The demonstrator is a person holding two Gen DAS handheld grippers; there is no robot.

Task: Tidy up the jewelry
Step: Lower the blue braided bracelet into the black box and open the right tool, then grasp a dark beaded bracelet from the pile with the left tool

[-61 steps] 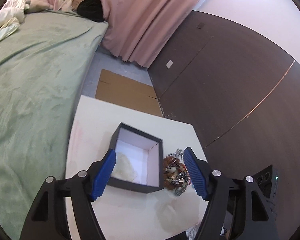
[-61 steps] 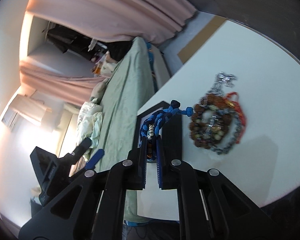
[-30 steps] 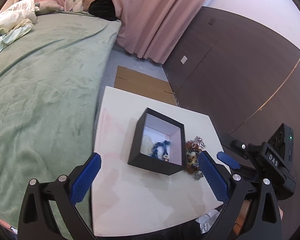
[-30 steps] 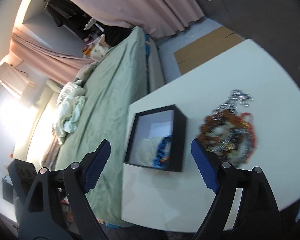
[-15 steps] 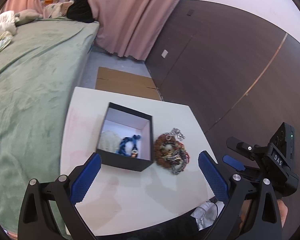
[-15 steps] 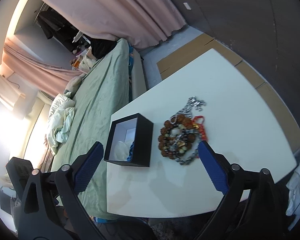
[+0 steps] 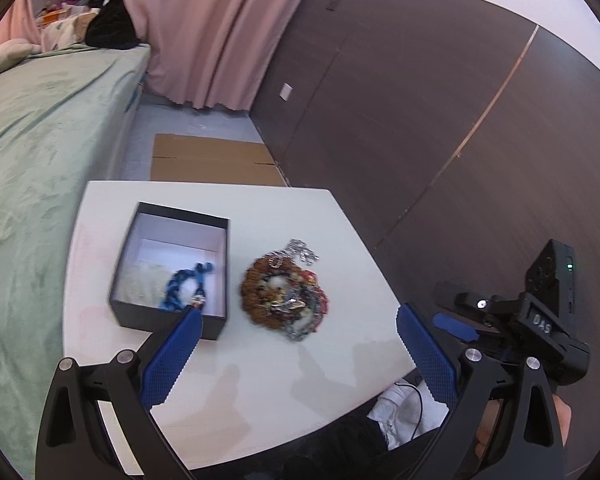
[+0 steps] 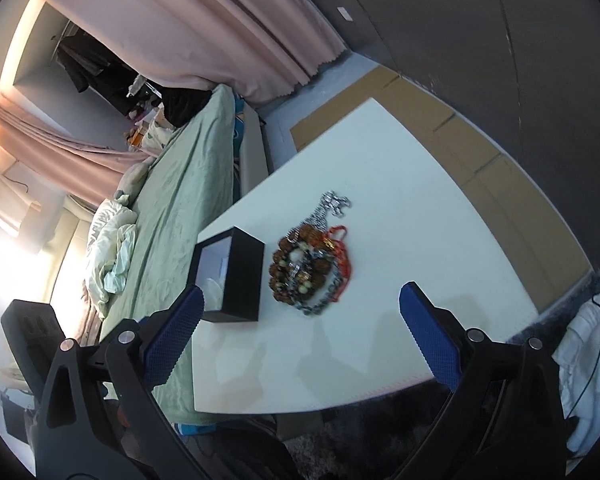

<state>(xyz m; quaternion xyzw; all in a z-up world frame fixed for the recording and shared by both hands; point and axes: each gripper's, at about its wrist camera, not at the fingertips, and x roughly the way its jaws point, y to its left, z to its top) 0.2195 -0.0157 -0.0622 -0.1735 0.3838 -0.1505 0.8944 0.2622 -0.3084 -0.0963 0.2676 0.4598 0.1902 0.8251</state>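
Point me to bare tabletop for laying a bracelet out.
Free: the near strip of the white table below the black box and jewelry pile, and the far strip behind both. Crowded: the narrow gap between box and pile.

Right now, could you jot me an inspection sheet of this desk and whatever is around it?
Surface: white table, bare at the near end.
Job's things: black box holding a blue bracelet; jewelry pile beside the box.
Clutter: nothing seen.
Grippers: left gripper and right gripper, fingers wide apart, both empty, above the table.
Cables: black cable across white cloth.
Surroundings: green bed, pink curtain, cardboard.
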